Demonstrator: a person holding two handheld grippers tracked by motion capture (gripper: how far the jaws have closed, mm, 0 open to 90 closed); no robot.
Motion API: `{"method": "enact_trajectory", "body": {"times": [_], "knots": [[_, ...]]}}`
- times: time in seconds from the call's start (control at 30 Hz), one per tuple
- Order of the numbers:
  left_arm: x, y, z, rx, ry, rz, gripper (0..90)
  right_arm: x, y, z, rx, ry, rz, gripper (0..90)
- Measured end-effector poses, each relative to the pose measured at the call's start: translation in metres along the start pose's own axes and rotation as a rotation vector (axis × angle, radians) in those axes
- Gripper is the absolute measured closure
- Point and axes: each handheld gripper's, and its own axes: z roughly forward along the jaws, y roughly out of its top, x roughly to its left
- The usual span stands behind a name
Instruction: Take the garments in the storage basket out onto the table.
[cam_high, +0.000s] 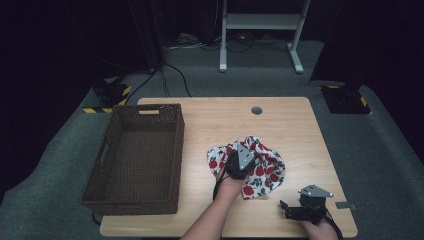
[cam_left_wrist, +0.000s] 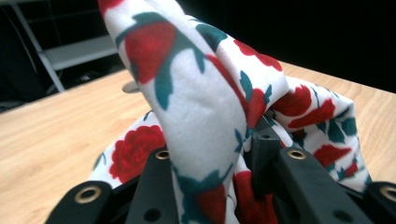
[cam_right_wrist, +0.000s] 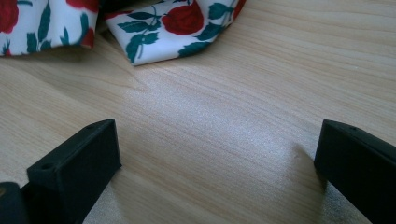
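**A:** What is on the surface (cam_high: 200, 220) right now?

**B:** A light wooden surface with a floral cloth (cam_high: 262, 167) bunched up a little right of its middle. The cloth is white with red roses and dark green leaves. A dark woven basket (cam_high: 172, 150) stands at the left, apart from the cloth.

**A:** Where are the two grippers?

**B:** The left gripper (cam_high: 240, 162) sits on top of the cloth. In the left gripper view its jaws are closed on a fold of the cloth (cam_left_wrist: 201, 107), which rises between them in a soft peak. The right gripper (cam_high: 292, 210) rests near the front right edge, apart from the cloth. In the right gripper view its jaws stand wide apart over bare wood, with a corner of the cloth (cam_right_wrist: 154, 42) lying ahead of them.

**A:** How will the cloth handle?

**B:** It looks thin, light and limp, so it should drape and sag from wherever it is pinched and will not keep a shape. It should not break or slip easily. A good second hold for the right gripper would be a free corner or hem, such as the one ahead of it.
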Motion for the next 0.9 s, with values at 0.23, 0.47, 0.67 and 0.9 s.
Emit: {"method": "enact_trajectory", "body": {"times": [0.23,0.47,0.67,0.9], "knots": [[0.000,-0.008,0.009,0.067,-0.021,-0.028,57.0,0.000,0.000,0.000,0.000,0.000,0.000,0.0],[0.001,-0.007,0.008,0.067,-0.032,-0.027,47.6,0.000,0.000,0.000,0.000,0.000,0.000,0.0],[0.001,-0.002,0.003,0.049,-0.040,-0.044,42.6,0.000,0.000,0.000,0.000,0.001,0.000,0.0],[0.002,-0.001,-0.003,0.032,-0.035,-0.075,32.9,0.000,0.000,0.000,0.000,0.000,-0.001,0.0]]}}
